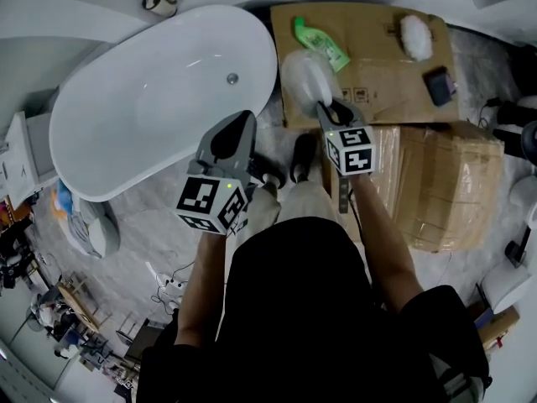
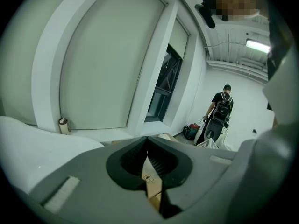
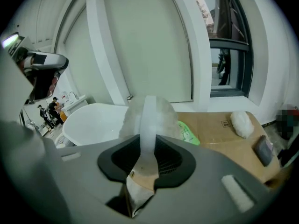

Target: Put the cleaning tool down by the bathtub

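A white bathtub fills the upper left of the head view and shows again in the right gripper view. The cleaning tool is a pale, translucent scrubber with a white handle. It hangs over the near edge of a flat cardboard sheet, just right of the tub's end. My right gripper is shut on the tool's handle, and the scrubber head stands up past the jaws. My left gripper hovers beside the tub rim, shut with nothing in it.
On the cardboard sheet lie a green bottle, a white fluffy pad and a small dark object. A large cardboard box stands to the right. A person's shoes are on the floor between tub and box. Another person stands far off.
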The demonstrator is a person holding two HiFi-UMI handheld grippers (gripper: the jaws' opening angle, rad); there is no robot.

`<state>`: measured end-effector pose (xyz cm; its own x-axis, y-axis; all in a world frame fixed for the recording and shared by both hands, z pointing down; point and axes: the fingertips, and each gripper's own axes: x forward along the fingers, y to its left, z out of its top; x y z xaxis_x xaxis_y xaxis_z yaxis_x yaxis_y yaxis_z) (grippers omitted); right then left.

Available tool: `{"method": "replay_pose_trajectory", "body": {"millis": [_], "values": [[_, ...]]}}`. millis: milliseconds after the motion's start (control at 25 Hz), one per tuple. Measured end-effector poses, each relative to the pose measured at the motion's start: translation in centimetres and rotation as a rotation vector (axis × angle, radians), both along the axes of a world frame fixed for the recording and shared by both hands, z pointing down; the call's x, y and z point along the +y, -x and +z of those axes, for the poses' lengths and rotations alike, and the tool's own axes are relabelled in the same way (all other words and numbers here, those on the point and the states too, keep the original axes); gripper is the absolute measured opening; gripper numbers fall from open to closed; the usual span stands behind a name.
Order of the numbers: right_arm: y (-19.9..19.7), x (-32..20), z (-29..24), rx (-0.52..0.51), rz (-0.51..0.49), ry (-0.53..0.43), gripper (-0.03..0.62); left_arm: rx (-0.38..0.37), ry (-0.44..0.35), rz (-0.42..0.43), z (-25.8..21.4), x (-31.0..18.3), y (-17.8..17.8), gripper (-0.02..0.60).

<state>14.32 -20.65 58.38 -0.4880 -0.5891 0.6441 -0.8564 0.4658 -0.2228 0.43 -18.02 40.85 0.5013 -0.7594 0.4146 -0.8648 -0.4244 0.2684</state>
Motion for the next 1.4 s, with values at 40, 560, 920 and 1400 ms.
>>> {"method": "replay_pose_trajectory", "body": {"millis": [40,560,920,1400], "values": [[0.0,0.1,0.5,0.001,0.001,0.006,0.100,-0.002,0.004,0.001,0.3,0.0,0.0,-0.003],[0.5,1.6,6.3,0.044,0.018,0.084,0.100,-0.007,0.045,-0.004,2.4,0.3,0.2,-0.003],[0.2,2.1,9.9,0.085,0.028,0.139,0.100,-0.012,0.078,0.006,4.3,0.7,0.2,-0.003],[0.5,2.3,14.2,0.116,0.052,0.183,0.100,-0.031,0.156,0.007,7.3,1.6,0.9,-0.003]]}}
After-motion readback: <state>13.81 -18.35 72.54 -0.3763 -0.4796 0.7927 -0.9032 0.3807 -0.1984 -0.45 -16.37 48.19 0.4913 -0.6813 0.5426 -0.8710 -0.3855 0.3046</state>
